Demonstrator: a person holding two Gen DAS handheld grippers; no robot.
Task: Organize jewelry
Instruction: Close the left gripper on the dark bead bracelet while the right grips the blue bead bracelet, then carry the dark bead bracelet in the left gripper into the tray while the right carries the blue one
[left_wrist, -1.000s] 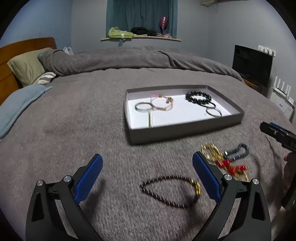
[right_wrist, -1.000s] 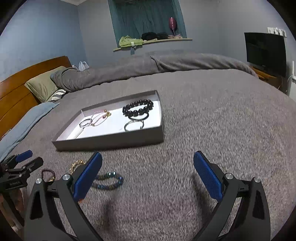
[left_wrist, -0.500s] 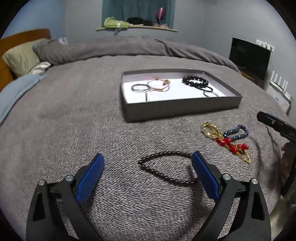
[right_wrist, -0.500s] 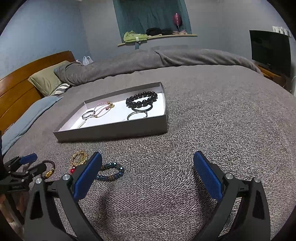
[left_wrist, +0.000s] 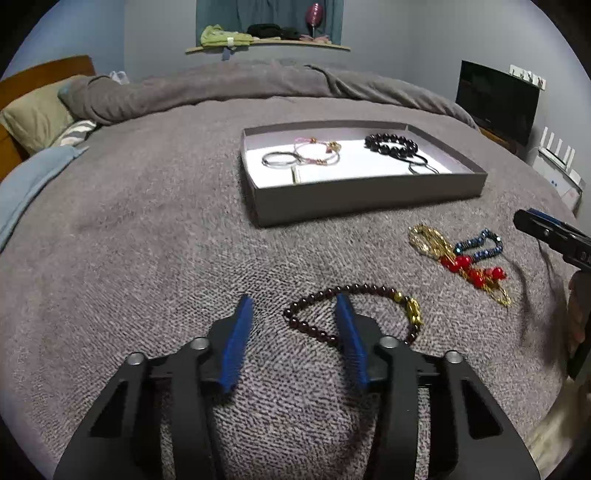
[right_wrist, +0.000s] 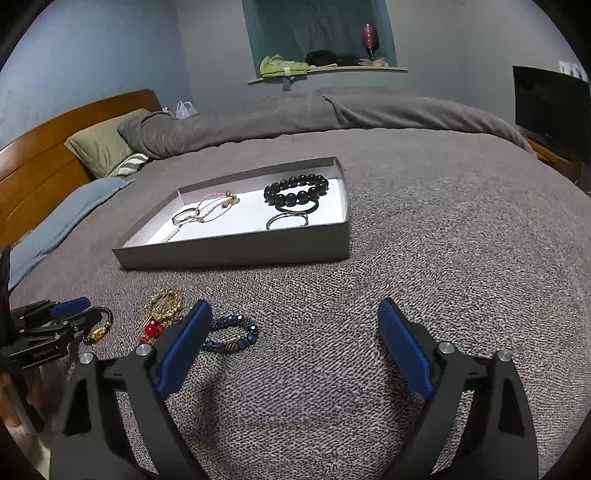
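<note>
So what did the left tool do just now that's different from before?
The left tool narrowed its blue fingers from wide open to a smaller gap, straddling the near-left part of the dark red bead bracelet, one finger inside the loop. Nothing is pinched or lifted yet. The right tool stayed wide open over the blanket. The tray and other jewelry stayed put.

The left gripper (left_wrist: 293, 325) is built of matte black plastic arms with triangular cut-outs, silver round screw heads at the joints, and flat, ribbed royal-blue pads on its fingers (left_wrist: 236, 341). The right gripper (right_wrist: 293, 343) has the same black frame, silver screws and smooth blue pads on its fingers (right_wrist: 404, 347). Small pale lettering, too small to read, marks the left gripper's black body in the right wrist view.
</note>
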